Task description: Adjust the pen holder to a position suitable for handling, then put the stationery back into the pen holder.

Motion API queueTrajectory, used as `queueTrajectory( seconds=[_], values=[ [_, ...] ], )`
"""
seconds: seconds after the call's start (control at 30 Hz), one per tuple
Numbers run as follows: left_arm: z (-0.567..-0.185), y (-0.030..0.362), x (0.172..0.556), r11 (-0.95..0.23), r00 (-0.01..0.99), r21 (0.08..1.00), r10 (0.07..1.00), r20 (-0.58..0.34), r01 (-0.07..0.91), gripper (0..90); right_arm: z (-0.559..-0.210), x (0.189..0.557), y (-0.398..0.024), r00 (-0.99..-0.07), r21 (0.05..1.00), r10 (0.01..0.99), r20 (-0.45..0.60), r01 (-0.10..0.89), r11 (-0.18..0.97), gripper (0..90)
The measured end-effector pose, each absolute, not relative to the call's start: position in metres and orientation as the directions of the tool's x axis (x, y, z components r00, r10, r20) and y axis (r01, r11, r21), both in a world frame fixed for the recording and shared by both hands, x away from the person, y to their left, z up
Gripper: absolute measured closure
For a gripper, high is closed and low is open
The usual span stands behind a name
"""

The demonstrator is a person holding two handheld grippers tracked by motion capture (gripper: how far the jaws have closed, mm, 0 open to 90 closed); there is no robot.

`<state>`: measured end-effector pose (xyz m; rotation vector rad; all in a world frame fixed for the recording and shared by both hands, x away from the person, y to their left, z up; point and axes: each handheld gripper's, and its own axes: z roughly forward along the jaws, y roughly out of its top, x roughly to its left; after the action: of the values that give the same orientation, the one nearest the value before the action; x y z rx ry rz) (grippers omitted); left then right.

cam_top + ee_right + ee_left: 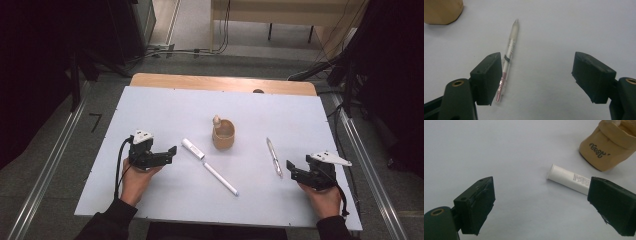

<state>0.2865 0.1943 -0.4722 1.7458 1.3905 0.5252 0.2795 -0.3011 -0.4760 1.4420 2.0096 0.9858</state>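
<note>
- The left tool point(172, 150) is seen released, its jaws spread wide with nothing between them, low over the white worktop point(150, 110).
- The white tube point(569, 179) lies flat on the worktop just ahead of the left tool, its far end hidden behind the right-hand jaw in the left gripper view; it is judged to be the thing reached for.
- The tube should be straddled across its narrow width, near the middle of its length, so that it is not levered up at one end.
- The jaws are best lowered until they nearly graze the worktop before being closed, since the tube is round and may roll away.
- The tan pouch point(223, 135) stands near the tube's far end; room should be kept from it.
- The right tool point(288, 167) is likewise released and empty, resting beside the clear pen point(507, 61), which lies untouched against its left-hand jaw in the right gripper view.
- The white pen point(220, 178) lies apart from both tools.
</note>
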Motion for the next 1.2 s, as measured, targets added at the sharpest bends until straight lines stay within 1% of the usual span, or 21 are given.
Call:
queueTrajectory(
  seconds=[0.23, 0.83, 0.93, 1.2],
  values=[
    [-0.471, 0.2, 0.285, -0.025, 0.28, 0.813, 0.945, -0.171, 0.582, 7.4, -0.476, 0.28, -0.3, -0.336, 0.778, 0.941, 0.032, 0.6, 0.187, 22.8],
    [-0.475, 0.207, 0.286, -0.022, 0.255, 0.806, 0.953, -0.161, 0.592, 7.4, -0.476, 0.291, -0.288, -0.361, 0.768, 0.932, 0.032, 0.605, 0.208, 23.3],
    [-0.476, 0.21, 0.288, -0.009, 0.238, 0.804, 0.957, -0.165, 0.594, 7.4, -0.476, 0.293, -0.286, -0.365, 0.766, 0.931, 0.028, 0.606, 0.215, 24.2],
    [-0.477, 0.211, 0.289, -0.012, 0.235, 0.802, 0.959, -0.161, 0.597, 7.4, -0.474, 0.301, -0.285, -0.352, 0.753, 0.935, 0.047, 0.627, 0.198, 26.0]
  ],
)
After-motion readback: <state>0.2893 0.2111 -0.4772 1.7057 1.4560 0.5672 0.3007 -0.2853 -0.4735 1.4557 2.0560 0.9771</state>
